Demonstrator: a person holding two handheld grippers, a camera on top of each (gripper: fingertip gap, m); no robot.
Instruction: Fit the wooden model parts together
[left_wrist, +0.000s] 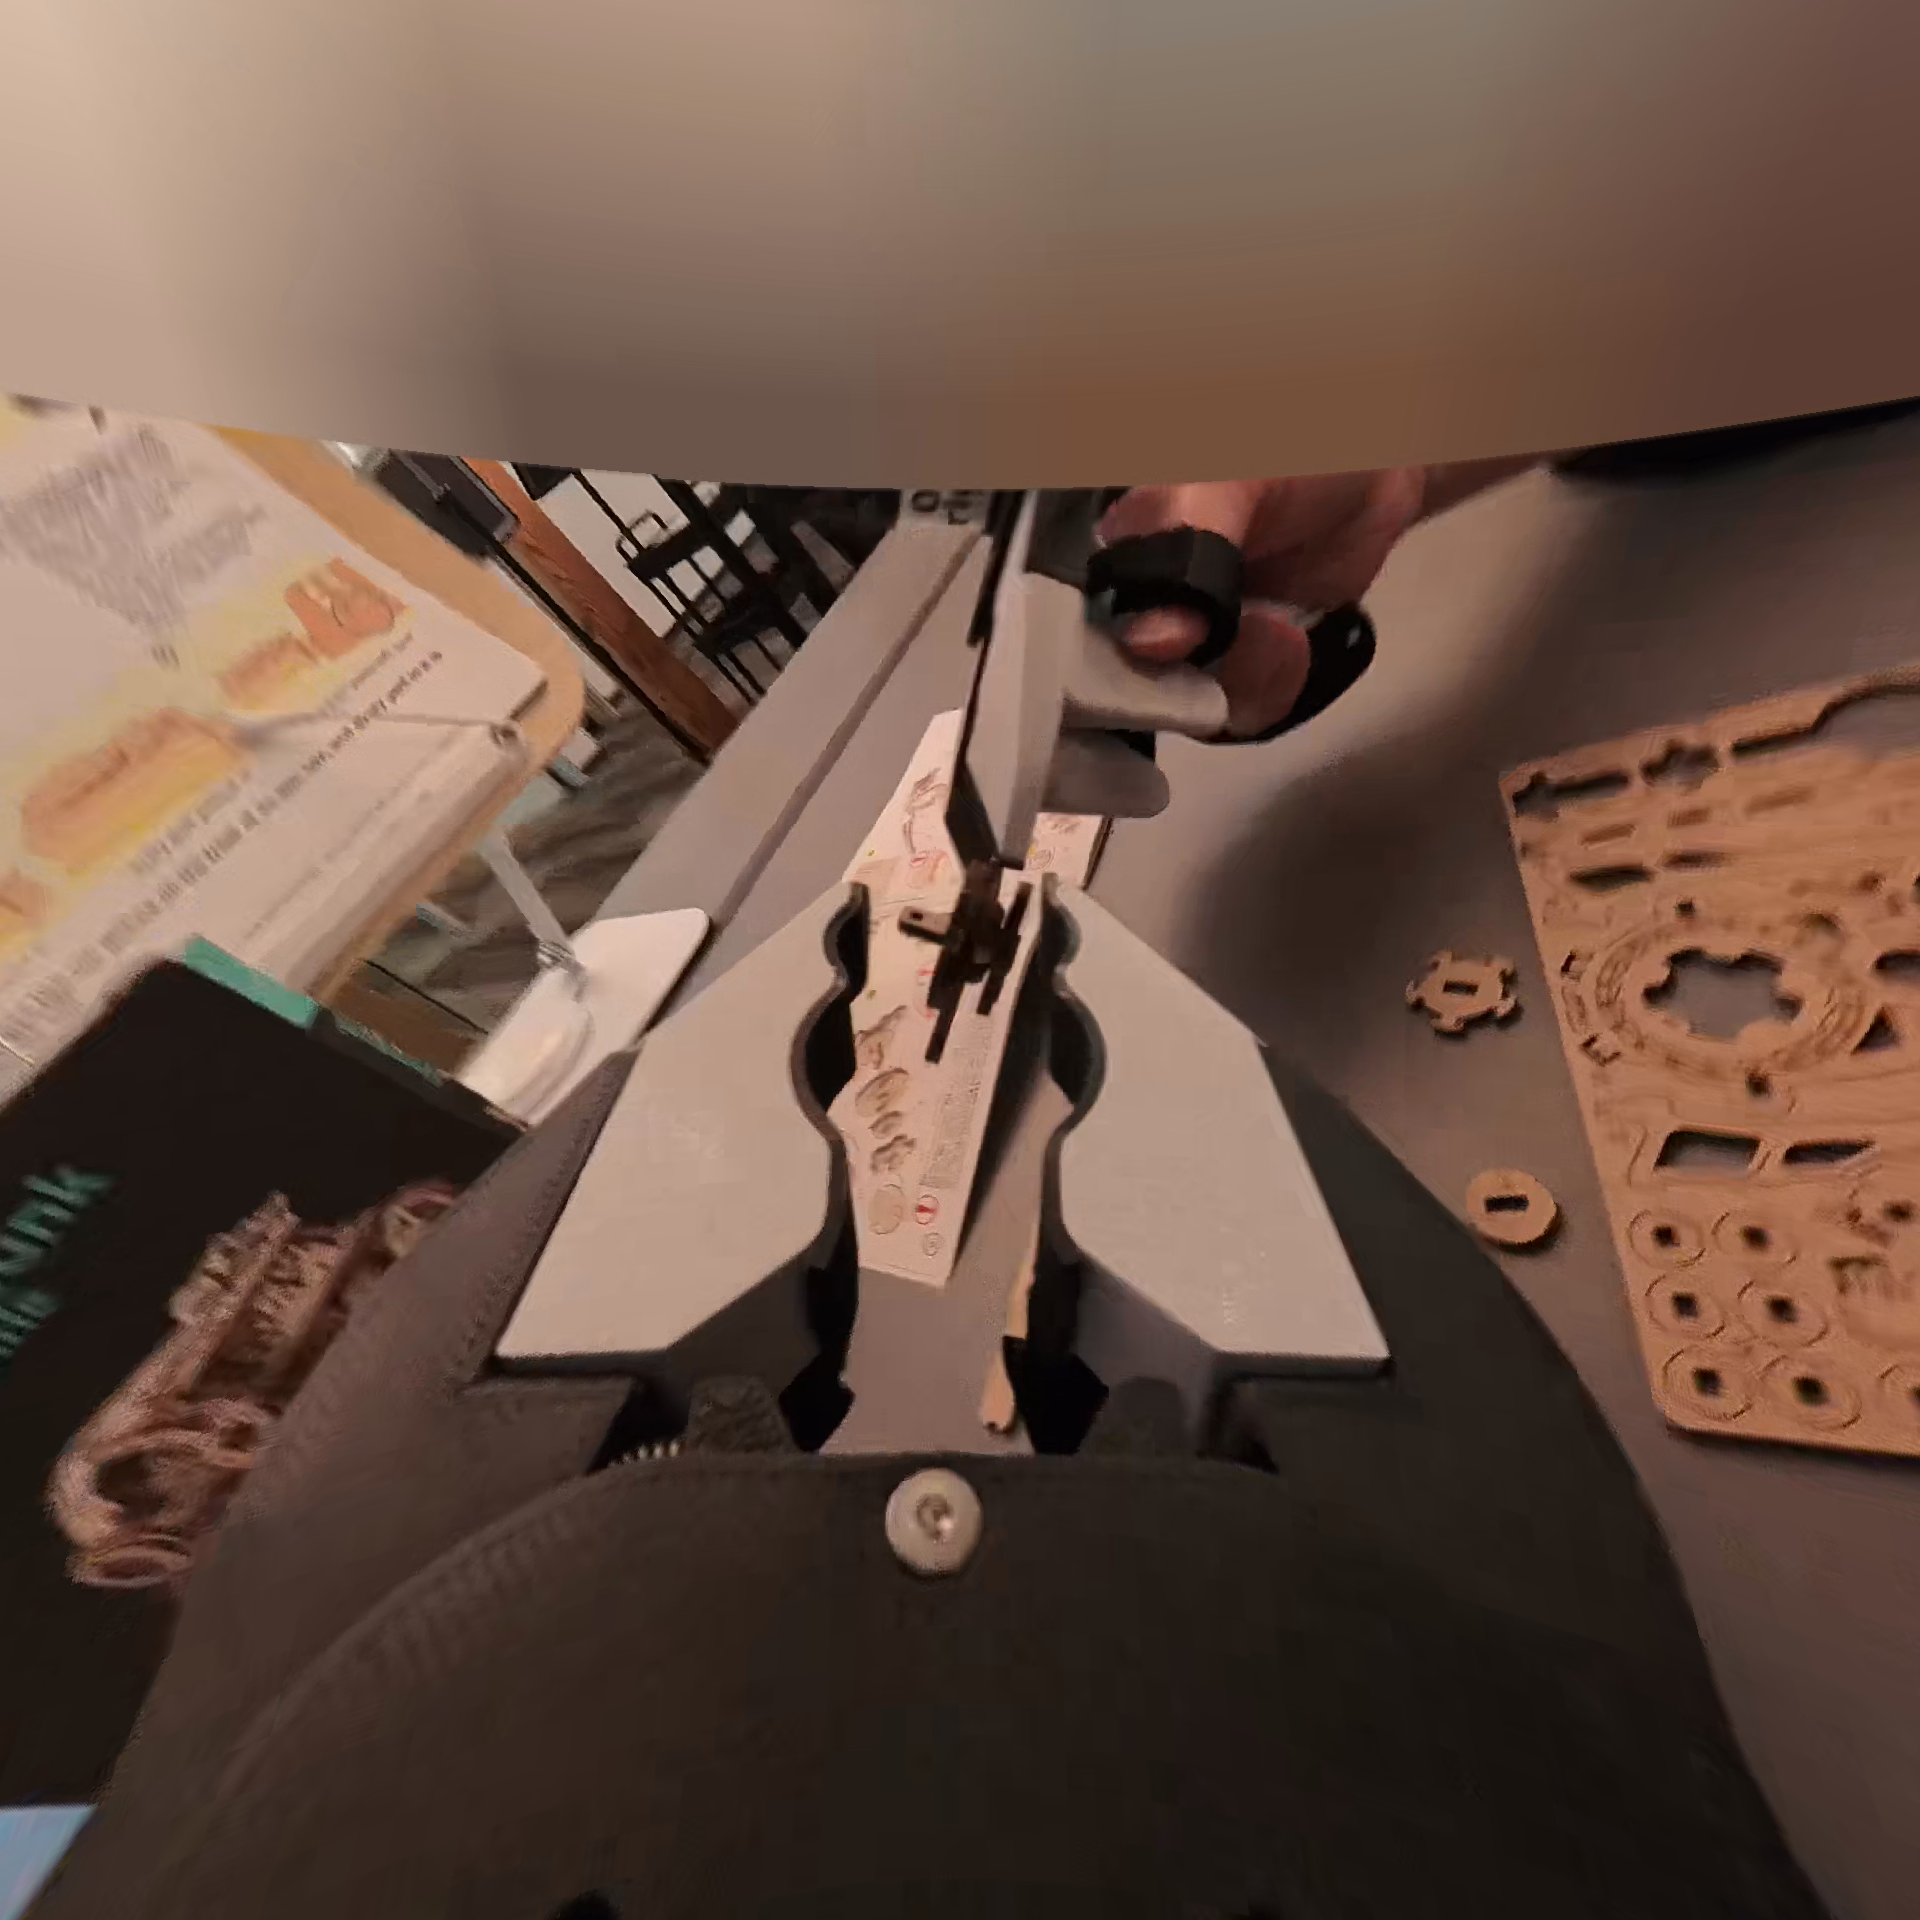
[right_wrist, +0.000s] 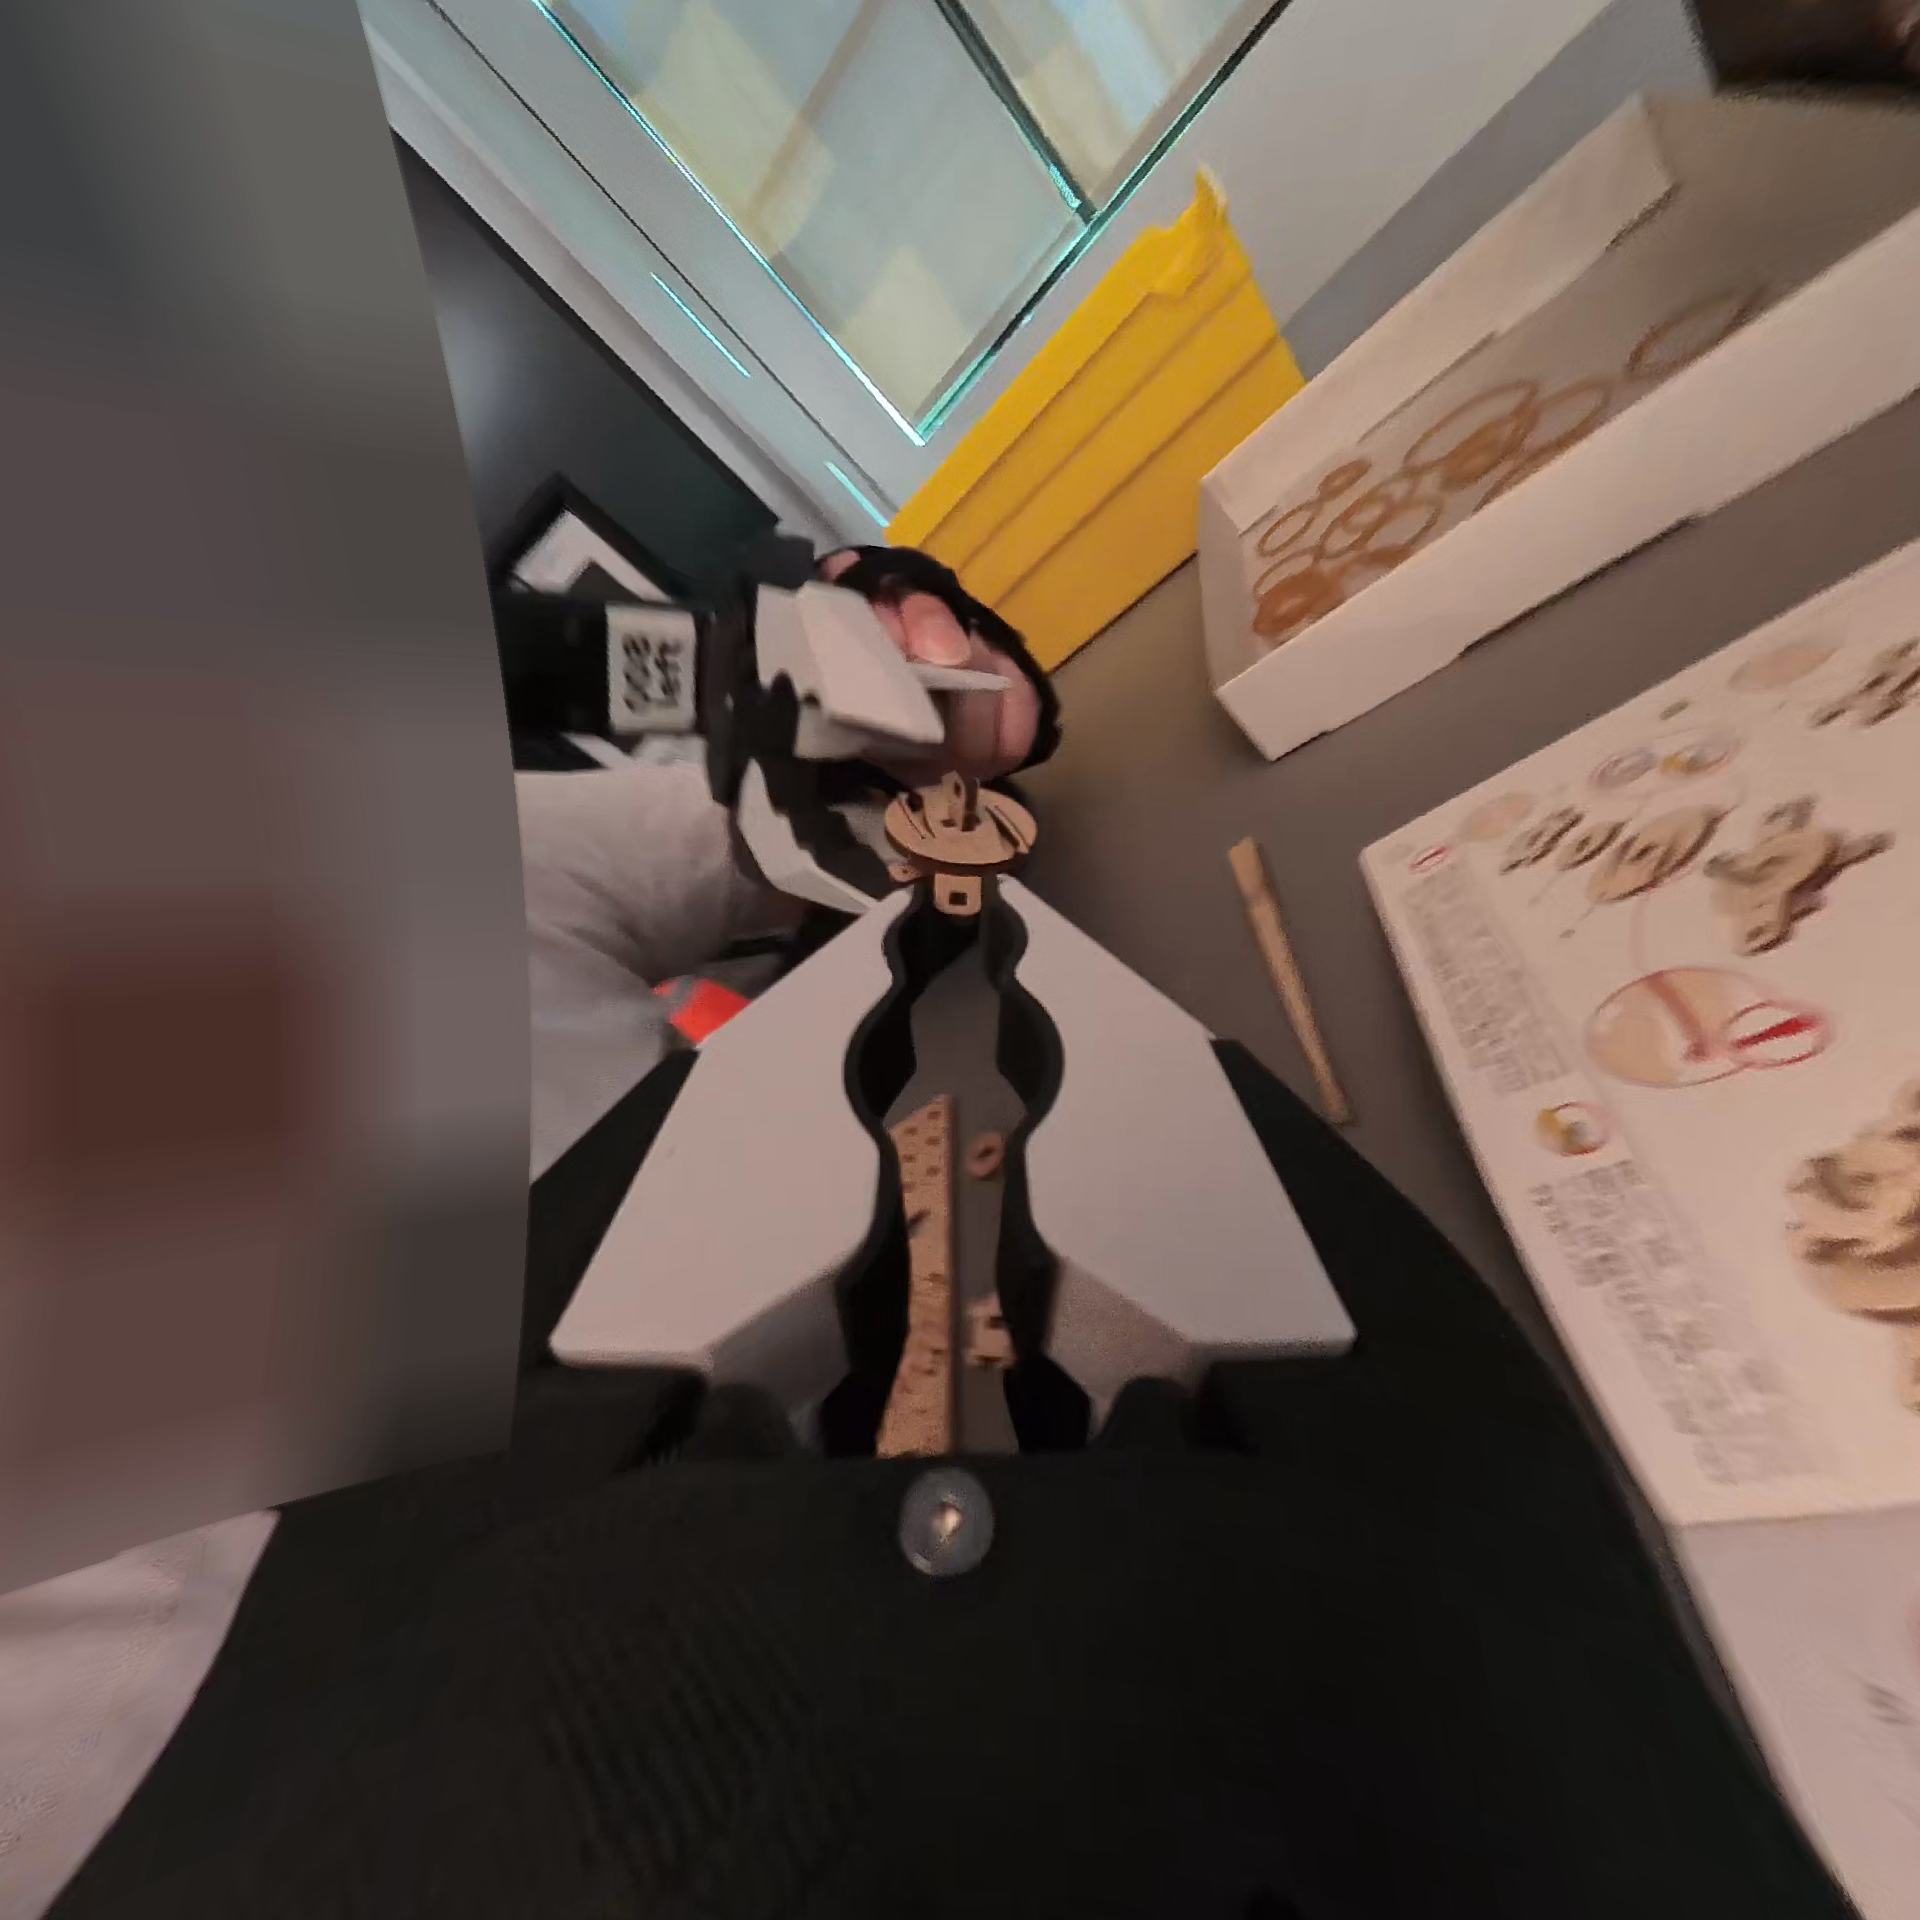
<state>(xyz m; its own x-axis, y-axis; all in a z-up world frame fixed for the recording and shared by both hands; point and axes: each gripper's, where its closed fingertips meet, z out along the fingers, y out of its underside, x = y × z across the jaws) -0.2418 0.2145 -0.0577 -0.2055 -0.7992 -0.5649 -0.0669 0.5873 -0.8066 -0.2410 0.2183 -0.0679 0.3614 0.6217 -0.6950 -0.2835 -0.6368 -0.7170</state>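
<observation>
A small wooden assembly (right_wrist: 956, 826) of round slotted discs hangs between both grippers above the grey table. In the right wrist view my right gripper (right_wrist: 951, 896) is shut on the tab at the assembly's near end. My left gripper (right_wrist: 831, 717) comes in from the upper left, with a hand behind it, and grips the assembly's far side. In the left wrist view my left gripper (left_wrist: 961, 904) holds the assembly (left_wrist: 971, 951), seen edge-on and dark. The right gripper (left_wrist: 987, 847) reaches down to it from above.
A laser-cut wooden sheet (left_wrist: 1714, 1039), a loose gear (left_wrist: 1460, 992) and a washer (left_wrist: 1512, 1205) lie to the right. An instruction sheet (right_wrist: 1662, 1039), a wooden stick (right_wrist: 1288, 977), a white tray of rings (right_wrist: 1455, 447) and a yellow bin (right_wrist: 1091, 436) are nearby. A dark box (left_wrist: 208, 1247) stands left. The loose gear (left_wrist: 1460, 992) is about 11 cm from my left fingertips.
</observation>
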